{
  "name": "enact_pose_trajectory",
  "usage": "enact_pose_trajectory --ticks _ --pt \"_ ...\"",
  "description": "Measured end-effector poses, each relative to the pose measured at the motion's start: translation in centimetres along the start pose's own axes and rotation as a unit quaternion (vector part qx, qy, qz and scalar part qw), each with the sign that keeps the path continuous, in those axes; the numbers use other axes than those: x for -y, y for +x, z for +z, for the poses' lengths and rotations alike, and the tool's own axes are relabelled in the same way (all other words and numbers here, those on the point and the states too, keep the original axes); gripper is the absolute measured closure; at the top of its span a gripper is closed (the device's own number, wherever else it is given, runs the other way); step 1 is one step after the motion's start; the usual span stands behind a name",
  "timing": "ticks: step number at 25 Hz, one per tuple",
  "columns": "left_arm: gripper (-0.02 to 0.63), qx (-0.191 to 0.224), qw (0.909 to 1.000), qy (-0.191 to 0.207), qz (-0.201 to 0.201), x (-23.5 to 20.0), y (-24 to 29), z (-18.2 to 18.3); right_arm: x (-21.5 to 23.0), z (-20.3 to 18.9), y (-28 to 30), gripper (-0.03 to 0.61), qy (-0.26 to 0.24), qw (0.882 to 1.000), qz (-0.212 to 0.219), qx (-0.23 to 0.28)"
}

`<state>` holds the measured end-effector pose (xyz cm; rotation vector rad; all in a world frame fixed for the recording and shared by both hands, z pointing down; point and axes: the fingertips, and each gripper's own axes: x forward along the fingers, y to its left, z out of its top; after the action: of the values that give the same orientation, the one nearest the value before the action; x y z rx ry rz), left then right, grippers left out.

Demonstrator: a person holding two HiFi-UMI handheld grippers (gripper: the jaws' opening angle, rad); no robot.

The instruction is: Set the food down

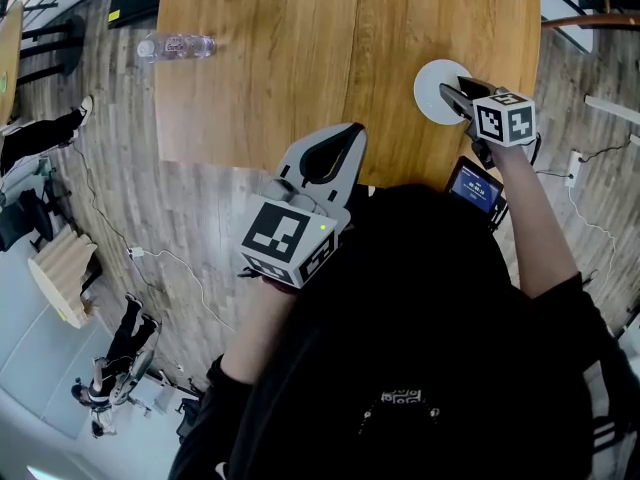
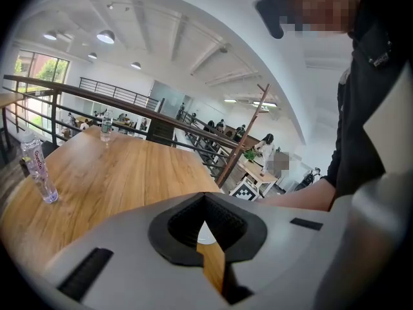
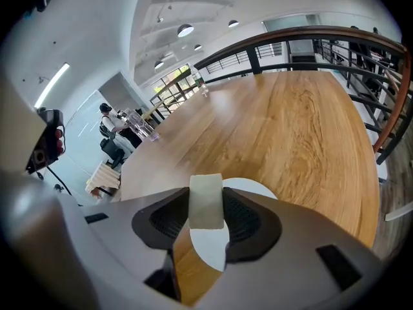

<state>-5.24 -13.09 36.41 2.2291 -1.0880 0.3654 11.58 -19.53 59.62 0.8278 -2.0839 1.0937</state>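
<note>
A pale, off-white block of food (image 3: 206,202) sits clamped between the jaws of my right gripper (image 3: 207,219), which is shut on it. Just below it lies a small round white plate (image 3: 250,188) on the wooden table (image 3: 290,128). In the head view the right gripper (image 1: 452,92) reaches over that plate (image 1: 428,96) near the table's right front corner; the food is hidden there. My left gripper (image 1: 334,154) hovers at the table's front edge, well left of the plate, its jaws closed together with nothing in them (image 2: 205,219).
A clear plastic water bottle (image 1: 176,46) lies at the table's far left edge, also visible as the bottle (image 2: 37,172) in the left gripper view. A small lit screen (image 1: 477,186) hangs below my right wrist. A railing (image 3: 361,41) runs past the table's far side.
</note>
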Motion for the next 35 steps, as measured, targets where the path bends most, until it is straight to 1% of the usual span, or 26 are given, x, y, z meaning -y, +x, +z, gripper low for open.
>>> enact_pose_trajectory --ticks 4,10,16,19,35 --pt "0.614 0.0 1.0 -0.005 0.004 -0.2 -0.2 -0.2 0.1 -0.6 1.1 0.407 -0.009 1.0 -0.007 -0.019" --pt "0.614 0.001 0.9999 -0.009 0.007 -0.3 -0.2 -0.6 1.4 -2.3 2.5 0.407 -0.008 0.998 -0.03 -0.05" --pt "0.614 0.002 0.9999 -0.012 0.011 0.1 -0.4 -0.8 2.6 -3.1 2.6 0.407 -0.009 0.996 -0.057 -0.069" --pt "0.614 0.001 0.9999 -0.012 0.011 0.3 -0.5 -0.9 2.8 -3.6 3.0 0.406 -0.005 0.996 -0.054 -0.073" --pt "0.614 -0.002 0.9998 -0.017 0.015 0.0 -0.6 -1.6 3.9 -5.0 3.9 0.405 -0.02 0.991 -0.091 -0.097"
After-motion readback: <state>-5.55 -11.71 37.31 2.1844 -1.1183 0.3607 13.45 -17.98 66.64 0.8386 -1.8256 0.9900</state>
